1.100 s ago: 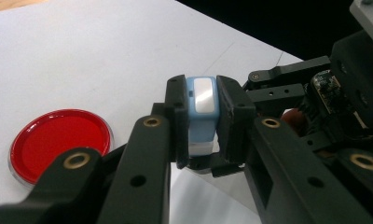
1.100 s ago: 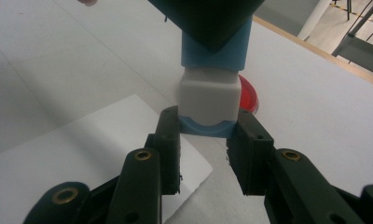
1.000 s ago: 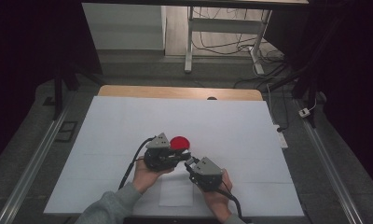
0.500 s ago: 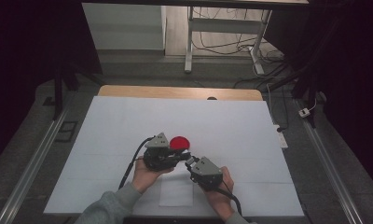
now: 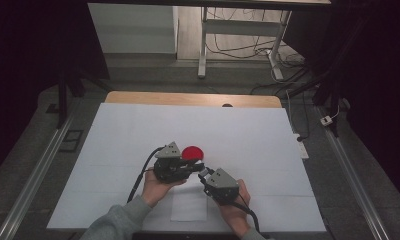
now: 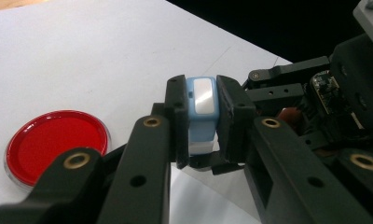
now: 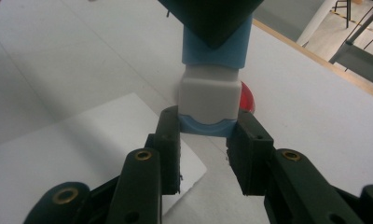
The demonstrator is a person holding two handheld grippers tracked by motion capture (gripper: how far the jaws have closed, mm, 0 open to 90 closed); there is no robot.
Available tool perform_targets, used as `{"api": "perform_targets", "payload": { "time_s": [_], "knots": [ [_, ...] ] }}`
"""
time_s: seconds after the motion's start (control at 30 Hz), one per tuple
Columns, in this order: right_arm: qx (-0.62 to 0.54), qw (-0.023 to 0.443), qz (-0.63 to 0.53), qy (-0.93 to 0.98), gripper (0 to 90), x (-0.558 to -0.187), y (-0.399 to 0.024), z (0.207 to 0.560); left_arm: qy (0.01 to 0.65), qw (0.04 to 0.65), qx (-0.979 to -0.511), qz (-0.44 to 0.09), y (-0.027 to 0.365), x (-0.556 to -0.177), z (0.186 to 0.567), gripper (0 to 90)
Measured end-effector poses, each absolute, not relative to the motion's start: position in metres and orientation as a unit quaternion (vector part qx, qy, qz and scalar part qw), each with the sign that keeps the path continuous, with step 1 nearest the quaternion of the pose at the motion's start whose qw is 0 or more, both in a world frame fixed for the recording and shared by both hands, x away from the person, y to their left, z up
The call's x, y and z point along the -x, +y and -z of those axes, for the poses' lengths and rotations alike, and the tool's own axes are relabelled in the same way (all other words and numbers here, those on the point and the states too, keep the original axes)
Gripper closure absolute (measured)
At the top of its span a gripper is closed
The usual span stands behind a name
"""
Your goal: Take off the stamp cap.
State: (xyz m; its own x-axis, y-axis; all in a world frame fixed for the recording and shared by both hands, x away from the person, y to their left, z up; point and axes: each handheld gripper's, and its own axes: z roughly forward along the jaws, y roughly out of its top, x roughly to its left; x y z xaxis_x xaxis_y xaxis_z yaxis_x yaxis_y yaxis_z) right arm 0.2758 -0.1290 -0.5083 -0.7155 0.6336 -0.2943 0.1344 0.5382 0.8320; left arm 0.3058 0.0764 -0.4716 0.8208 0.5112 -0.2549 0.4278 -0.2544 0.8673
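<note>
A small light-blue and white case is held between both grippers just above the table. My left gripper is shut on its blue body, which carries a pale panel. From the opposite side my right gripper is shut on the blue rim below the white section. In the high view the left gripper and right gripper meet tip to tip near the table's front centre. A red round dish lies flat on the table just beyond them, its red disc to the left of the left jaws.
The table is covered in white, with a wooden edge at the far side. A loose white sheet lies at the front between the person's hands. Metal rails run along both sides of the table.
</note>
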Motion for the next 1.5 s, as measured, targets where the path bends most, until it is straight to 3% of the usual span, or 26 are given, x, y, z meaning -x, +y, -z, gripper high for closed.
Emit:
{"api": "perform_targets", "payload": {
  "time_s": [1.5],
  "knots": [
    [-0.217,0.298,-0.410,0.834,65.9,-0.2769,-0.1321,0.5059,0.303,0.540,-0.785,-0.031,0.0778,-0.3062,0.4733,75.8]
  ]
}}
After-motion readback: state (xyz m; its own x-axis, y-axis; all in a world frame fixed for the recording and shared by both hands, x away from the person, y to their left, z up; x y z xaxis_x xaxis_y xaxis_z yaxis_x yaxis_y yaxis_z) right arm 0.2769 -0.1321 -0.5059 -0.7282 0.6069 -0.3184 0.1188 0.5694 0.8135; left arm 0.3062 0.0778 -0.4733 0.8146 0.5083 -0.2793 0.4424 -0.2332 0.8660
